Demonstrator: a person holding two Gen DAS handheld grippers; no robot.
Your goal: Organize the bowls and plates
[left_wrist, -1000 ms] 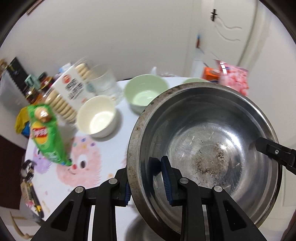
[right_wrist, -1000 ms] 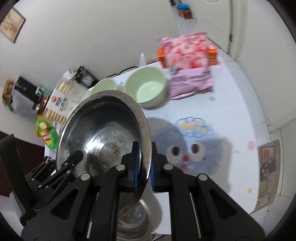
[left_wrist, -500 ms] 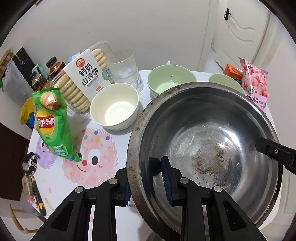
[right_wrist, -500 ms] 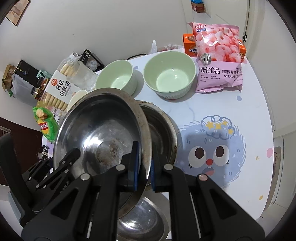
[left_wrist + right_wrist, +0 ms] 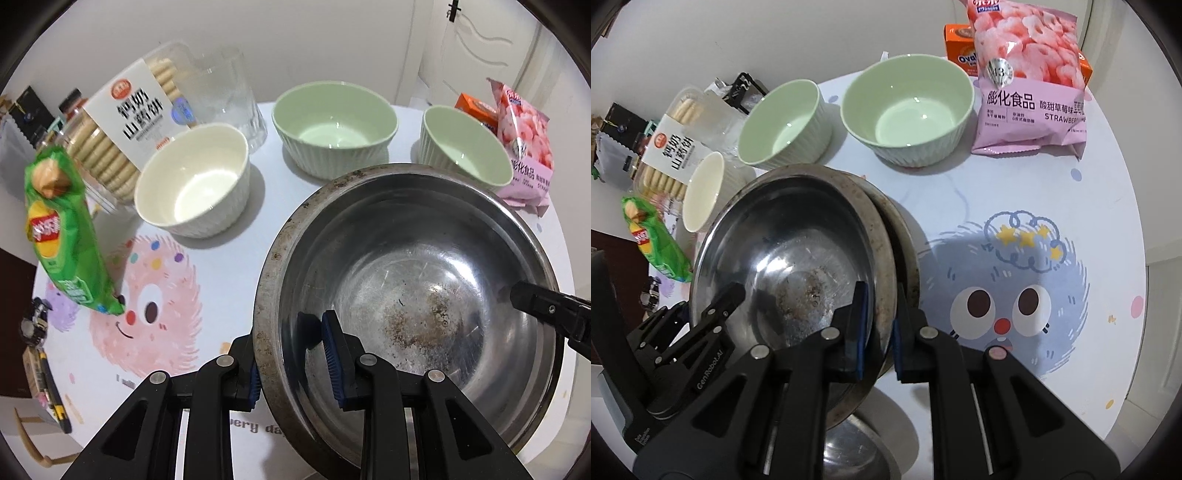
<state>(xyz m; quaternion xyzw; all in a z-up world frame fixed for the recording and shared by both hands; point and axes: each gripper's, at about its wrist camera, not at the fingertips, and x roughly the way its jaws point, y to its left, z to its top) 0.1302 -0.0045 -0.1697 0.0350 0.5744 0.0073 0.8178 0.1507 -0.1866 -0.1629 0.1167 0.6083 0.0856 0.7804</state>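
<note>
Both tools clamp steel bowl [image 5: 413, 295] rim (second steel bowl [image 5: 905, 236] beneath), green bowls [image 5: 334, 125] behind

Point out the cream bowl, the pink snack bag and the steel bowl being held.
cream bowl [image 5: 194, 182], left wrist view, on its inner floor.
pink snack bag [image 5: 1030, 85], right wrist view, on its printed front.
steel bowl [image 5: 417, 280], left wrist view, on its stained inner floor.

Steel bowl [image 5: 798, 254] lower than before, now just above second steel bowl [image 5: 905, 236].
</note>
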